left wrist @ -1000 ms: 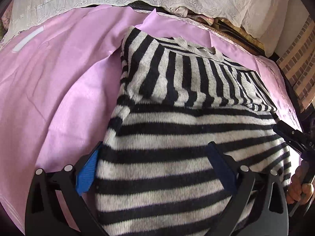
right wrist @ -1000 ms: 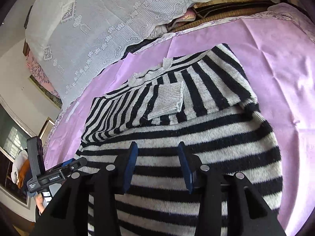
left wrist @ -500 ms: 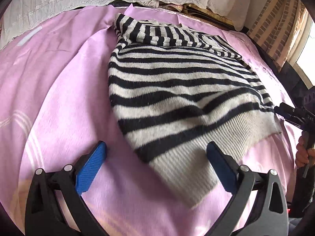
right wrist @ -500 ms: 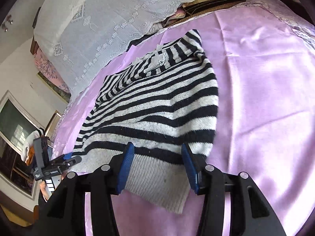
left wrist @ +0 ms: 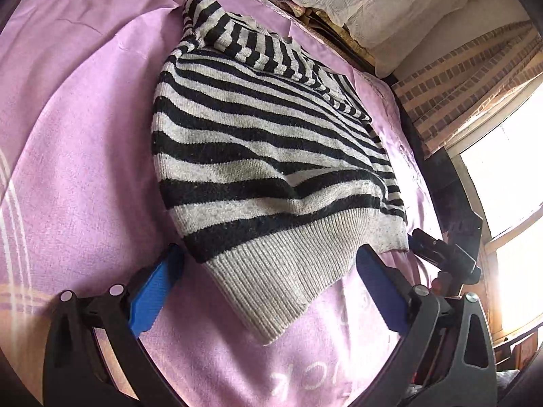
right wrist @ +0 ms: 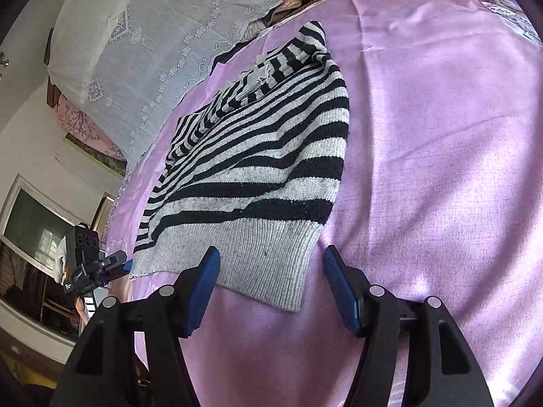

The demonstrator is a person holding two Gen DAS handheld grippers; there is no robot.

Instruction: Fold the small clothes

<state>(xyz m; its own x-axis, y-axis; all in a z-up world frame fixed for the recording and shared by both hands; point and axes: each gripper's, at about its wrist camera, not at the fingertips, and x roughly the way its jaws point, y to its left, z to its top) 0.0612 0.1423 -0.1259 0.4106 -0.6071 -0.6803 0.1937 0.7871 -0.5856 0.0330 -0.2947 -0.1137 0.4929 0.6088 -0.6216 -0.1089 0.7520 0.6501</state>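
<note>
The black-and-grey striped knit sweater (left wrist: 268,156) lies lengthwise on the pink bedsheet (right wrist: 441,135), its ribbed hem (right wrist: 261,254) straight ahead of both the left gripper (left wrist: 268,281) and the right gripper (right wrist: 271,281), each spread apart and empty.

Your sweater (left wrist: 271,156) lies on the bedsheet (left wrist: 85,169), hem nearest you, neck end farthest away. Behind it sits the lace-covered pile (right wrist: 152,51). Your left gripper (left wrist: 268,264) and right gripper (right wrist: 271,264) stand before the hem.

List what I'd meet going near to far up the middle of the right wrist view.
Right gripper with jaws open → grey ribbed hem → striped sweater body → folded sleeves at the collar → pink sheet edge → white lace cover.
</note>
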